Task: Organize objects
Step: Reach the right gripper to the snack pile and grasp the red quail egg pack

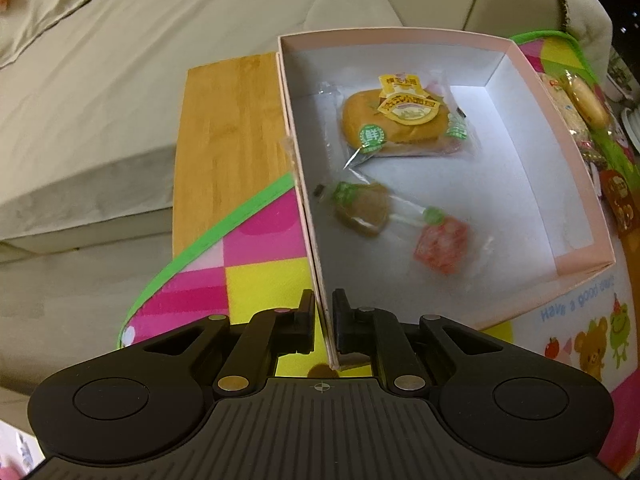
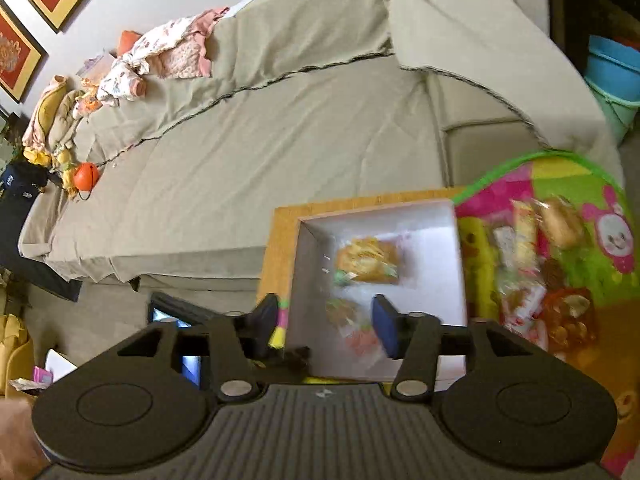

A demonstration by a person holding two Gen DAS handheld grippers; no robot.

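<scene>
**A:** Where did things stand?

**B:** The left gripper (image 1: pixel 324 320) had its fingers pinched on the near wall of the pink box (image 1: pixel 580 216), one inside and one outside. The box sat on a colourful mat (image 1: pixel 256 280) over a wooden board (image 1: pixel 228 128), beside the sofa (image 1: pixel 120 80). Inside lay three wrapped snacks: a bun (image 1: pixel 394 124) toward twelve o'clock, a brown sweet (image 1: pixel 362 210) at the centre, and a red sweet (image 1: pixel 442 244) toward four o'clock.

**A:** And the other hand?

**B:** The right gripper (image 2: pixel 326 326) was spread wide and held nothing, above the box's near edge. More wrapped snacks (image 2: pixel 536 264) waited on the mat at about three o'clock from the box.

**A:** What could have gone wrong?

**B:** My guess is that the thin wall was the weak point. A pinch on one cardboard side could have bent it or tipped the box, and the contents would have slid. The right-hand view was smeared with motion, so a fast reach into that loose pile might have caught two crinkly wrappers or scattered them.

**A:** Any writing?

**B:** The mat read "Have a good", with the last word cut off by the box. The bun's yellow label carried Chinese characters I couldn't make out, plus a green seal with 鲜.
</scene>
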